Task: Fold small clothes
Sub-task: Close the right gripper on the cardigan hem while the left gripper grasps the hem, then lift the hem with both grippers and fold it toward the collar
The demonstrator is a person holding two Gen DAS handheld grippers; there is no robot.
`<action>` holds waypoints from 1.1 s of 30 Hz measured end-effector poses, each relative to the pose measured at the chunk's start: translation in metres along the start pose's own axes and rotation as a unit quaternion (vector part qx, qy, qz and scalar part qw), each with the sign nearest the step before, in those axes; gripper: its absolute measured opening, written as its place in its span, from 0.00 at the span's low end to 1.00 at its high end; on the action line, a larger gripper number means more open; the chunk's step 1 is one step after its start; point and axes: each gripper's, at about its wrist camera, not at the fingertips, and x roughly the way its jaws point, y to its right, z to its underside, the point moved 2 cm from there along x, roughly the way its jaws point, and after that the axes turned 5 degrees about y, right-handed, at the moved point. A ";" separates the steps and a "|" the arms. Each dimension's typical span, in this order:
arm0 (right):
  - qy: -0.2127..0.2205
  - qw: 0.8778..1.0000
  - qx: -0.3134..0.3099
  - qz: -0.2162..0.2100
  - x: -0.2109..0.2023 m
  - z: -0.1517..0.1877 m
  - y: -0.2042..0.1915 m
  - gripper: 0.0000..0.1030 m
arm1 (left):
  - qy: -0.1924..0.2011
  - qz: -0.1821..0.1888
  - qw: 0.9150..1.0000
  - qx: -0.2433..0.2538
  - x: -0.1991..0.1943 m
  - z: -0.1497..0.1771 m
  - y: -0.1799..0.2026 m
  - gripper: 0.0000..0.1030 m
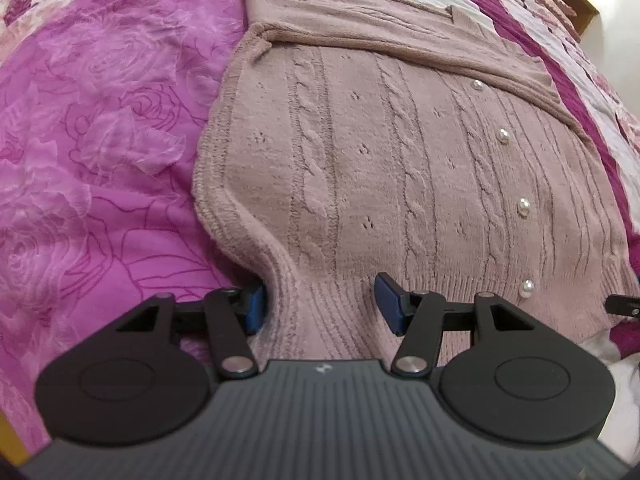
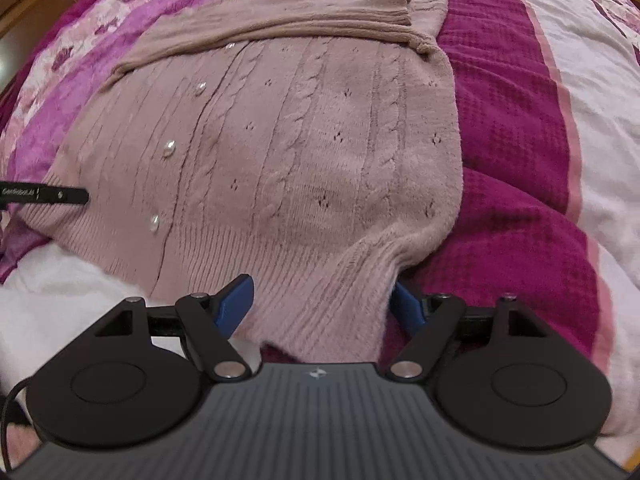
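Note:
A pink cable-knit cardigan (image 1: 400, 160) with pearl buttons (image 1: 523, 207) lies flat on the bed, its sleeves folded across the chest. My left gripper (image 1: 322, 304) stands open astride the ribbed hem at the cardigan's left bottom corner. One blue pad sits at the fabric's edge and the other rests above the knit. In the right wrist view the same cardigan (image 2: 304, 152) shows. My right gripper (image 2: 322, 306) is open astride the hem's right bottom corner, which bunches up between the pads.
A magenta rose-print bedspread (image 1: 100, 160) lies left of the cardigan. A dark pink and white striped cover (image 2: 520, 140) lies to its right. White bedding (image 2: 52, 300) shows under the hem. A wooden bed frame (image 1: 576, 0) is at the far corner.

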 end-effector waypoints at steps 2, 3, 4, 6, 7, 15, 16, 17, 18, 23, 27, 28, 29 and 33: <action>-0.018 1.000 -0.011 0.000 -0.004 -0.002 -0.001 0.77 | 0.001 0.001 1.000 0.004 0.000 0.001 0.000 0.55; -0.026 1.000 -0.014 -0.002 -0.004 -0.002 0.000 0.77 | 0.000 0.002 1.000 0.001 0.001 0.001 0.000 0.55; -0.033 0.999 -0.016 -0.004 -0.002 -0.003 0.000 0.78 | -0.002 0.002 1.000 -0.003 0.002 0.001 -0.001 0.55; -0.041 0.999 -0.008 -0.016 0.008 -0.003 0.001 0.78 | -0.004 0.003 1.000 -0.009 0.003 0.000 -0.002 0.55; -0.042 0.999 0.000 -0.024 0.013 -0.003 0.000 0.78 | -0.005 0.003 1.000 -0.010 0.004 0.000 -0.002 0.55; -0.020 0.999 0.005 -0.025 0.033 -0.004 -0.011 0.61 | -0.015 0.014 1.000 0.009 0.008 0.001 0.003 0.55; -0.015 0.999 0.015 -0.029 0.032 -0.004 -0.007 0.54 | -0.014 0.014 1.000 0.009 0.008 0.001 0.004 0.55; -0.011 0.999 0.027 -0.033 0.033 -0.005 -0.003 0.45 | -0.013 0.015 1.000 0.007 0.008 0.001 0.003 0.55; -0.007 0.999 0.039 -0.038 0.033 -0.005 0.001 0.42 | -0.011 0.015 1.000 0.005 0.009 0.001 0.004 0.51; 0.027 0.994 0.081 -0.071 0.026 -0.004 0.014 0.23 | -0.008 0.028 0.999 -0.027 0.007 0.000 -0.001 0.18; 0.097 0.988 0.077 -0.097 0.007 -0.005 0.013 0.22 | 0.017 0.059 0.996 -0.069 -0.005 -0.005 -0.009 0.15; 0.111 0.986 0.078 -0.101 0.003 -0.006 0.013 0.21 | 0.027 0.068 0.994 -0.079 -0.010 -0.006 -0.011 0.15; 0.126 0.983 0.080 -0.105 -0.001 -0.008 0.013 0.21 | 0.035 0.074 0.993 -0.086 -0.013 -0.008 -0.012 0.14; 0.166 0.976 0.094 -0.106 -0.012 -0.016 0.017 0.20 | 0.074 0.097 0.986 -0.110 -0.030 -0.014 -0.013 0.14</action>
